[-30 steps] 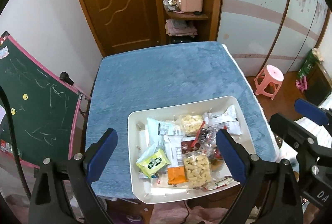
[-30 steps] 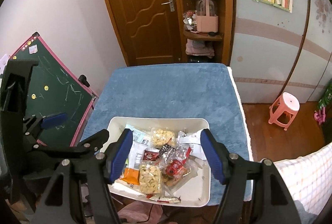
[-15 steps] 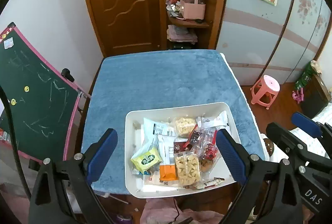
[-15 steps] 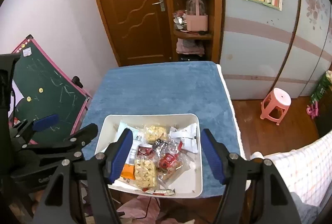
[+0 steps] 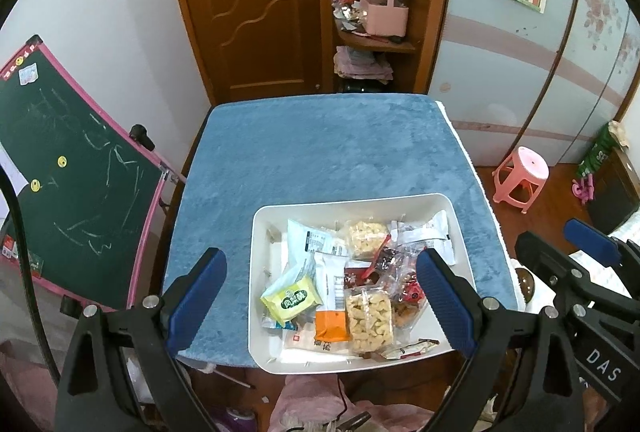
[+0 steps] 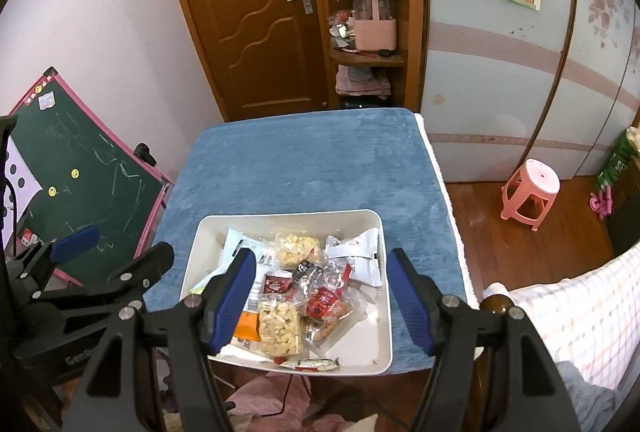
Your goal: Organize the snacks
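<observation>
snack packets point(image 5: 356, 284) piled loose inside a white tray point(image 5: 256, 272), overlapping one another with no visible sorting: a green-and-yellow packet point(image 5: 291, 298) at the left, an orange packet point(image 5: 331, 324) beside it, two clear bags of pale puffed pieces point(image 5: 369, 320), red-labelled clear wrappers point(image 6: 326, 302) near the middle, white packets point(image 6: 356, 256) toward the far right corner. all packets contained within the tray walls; none seen on the cloth outside. tray set at the near edge of the tabletop point(image 5: 320, 152), which is covered in blue plush cloth, presumably for easy reach from the near side; far half of the cloth bare.

left hand-held gripper point(image 5: 322, 292) held above the near left part of the tray, jaws spread wide, nothing between them. right hand-held gripper point(image 6: 322, 292) held above the tray's middle, likewise spread and empty. both raised clear of the packets, framing the pile rather than contacting it.

consistent with two stages: packets gathered into the tray as the organized result, or a mixed pile awaiting sorting out. not settled by these views.

surroundings: green chalkboard point(image 5: 68, 176) leaning at the left, pink stool point(image 5: 520, 172) on the floor at the right, wooden door point(image 6: 248, 12) and corner shelf point(image 6: 368, 56) beyond.
</observation>
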